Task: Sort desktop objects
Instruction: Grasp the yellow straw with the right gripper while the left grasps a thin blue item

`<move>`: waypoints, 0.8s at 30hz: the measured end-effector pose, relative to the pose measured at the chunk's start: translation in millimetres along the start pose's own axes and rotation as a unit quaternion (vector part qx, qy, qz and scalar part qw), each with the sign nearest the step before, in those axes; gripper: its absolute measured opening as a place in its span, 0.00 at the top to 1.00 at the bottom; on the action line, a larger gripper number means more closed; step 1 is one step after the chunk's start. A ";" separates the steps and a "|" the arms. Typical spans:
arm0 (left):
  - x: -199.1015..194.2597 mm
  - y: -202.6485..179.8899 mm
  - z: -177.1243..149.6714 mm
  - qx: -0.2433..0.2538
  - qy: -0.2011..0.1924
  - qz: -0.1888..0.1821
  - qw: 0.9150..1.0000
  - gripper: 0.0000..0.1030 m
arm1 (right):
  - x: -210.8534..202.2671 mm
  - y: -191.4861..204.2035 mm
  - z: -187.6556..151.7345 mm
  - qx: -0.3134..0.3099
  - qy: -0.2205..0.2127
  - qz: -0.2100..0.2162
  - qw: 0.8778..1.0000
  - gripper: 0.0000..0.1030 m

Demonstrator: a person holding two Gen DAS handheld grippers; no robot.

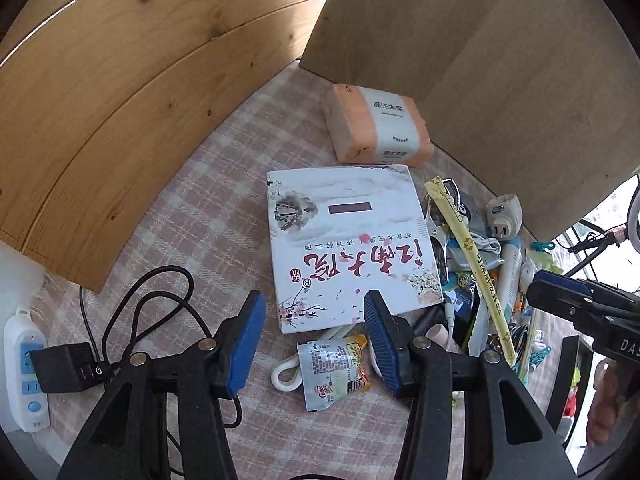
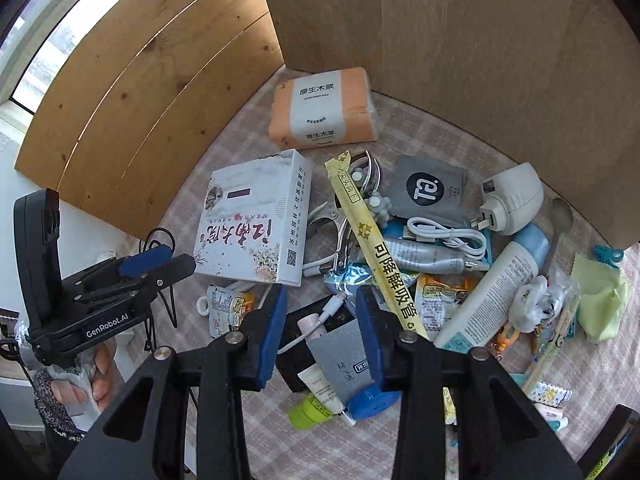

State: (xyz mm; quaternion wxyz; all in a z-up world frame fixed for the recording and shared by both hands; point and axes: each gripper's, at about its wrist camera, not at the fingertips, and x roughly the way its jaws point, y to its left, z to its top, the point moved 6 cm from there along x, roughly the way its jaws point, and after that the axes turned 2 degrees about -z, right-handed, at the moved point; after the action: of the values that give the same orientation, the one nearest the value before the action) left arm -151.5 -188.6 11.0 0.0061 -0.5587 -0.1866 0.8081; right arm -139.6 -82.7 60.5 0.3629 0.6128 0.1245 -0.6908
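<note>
Desktop objects lie in a loose heap on the counter [image 2: 248,128], which wears a pink checked cloth, and the white printed box [image 2: 256,220] serves as the landmark among them. Behind the box, toward the wooden boards, sits an orange-and-white tissue pack [image 2: 324,110]. Just to the right of the box a long yellow straw wrapper [image 2: 376,248] runs diagonally across the pile, over a metal clip, a grey sachet [image 2: 430,192] and a coiled white cable [image 2: 452,236]. Further right of the box are a white plug adapter [image 2: 512,200] and a white-and-blue tube [image 2: 496,284]. In front of the box, touching its near edge, lies a small printed snack packet [image 1: 334,368].

The left gripper [image 1: 314,332] hangs over the box's near edge with its fingers apart, the packet on the cloth below the gap and nothing pressed between the pads. The right gripper [image 2: 320,332] hovers right of and in front of the box, its fingers apart, above a grey striped packet [image 2: 344,356] and a thin white cable; the pads do not touch either. To the left of the box a white power strip [image 1: 24,364] holds a black charger [image 1: 66,366].
</note>
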 end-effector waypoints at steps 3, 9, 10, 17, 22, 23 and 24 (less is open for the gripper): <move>4.9 -10.6 -10.2 0.020 0.012 -0.006 1.000 0.59 | 15.4 -8.3 -7.6 0.028 0.022 0.026 0.999 0.73; 13.1 -47.5 -30.0 0.060 0.032 -0.030 0.997 0.66 | 25.9 -22.2 -35.7 0.053 0.041 0.030 0.997 0.79; 13.6 -54.6 -33.4 0.068 0.035 -0.034 0.996 0.66 | 27.2 -25.9 -38.5 0.053 0.040 0.023 0.998 0.79; 34.9 -108.8 -64.6 0.108 0.070 -0.068 0.989 0.69 | 31.1 -51.8 -48.6 0.067 0.039 -0.006 0.997 0.79; 49.7 -131.9 -71.8 0.120 0.082 -0.064 0.987 0.69 | 24.0 -72.9 -45.6 0.084 0.031 0.009 0.996 0.79; 49.9 -135.1 -71.6 0.122 0.081 -0.063 0.987 0.69 | 18.6 -71.6 -47.0 0.085 0.030 0.034 0.995 0.79; 50.4 -137.9 -70.5 0.123 0.079 -0.062 0.987 0.69 | 12.8 -70.7 -47.0 0.076 0.024 0.036 0.996 0.79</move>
State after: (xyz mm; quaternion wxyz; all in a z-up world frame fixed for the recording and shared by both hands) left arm -134.0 -28.5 -13.4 0.1394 -0.6035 -0.1192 0.7760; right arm -150.1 -8.3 19.0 0.3367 0.6590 0.0580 -0.6701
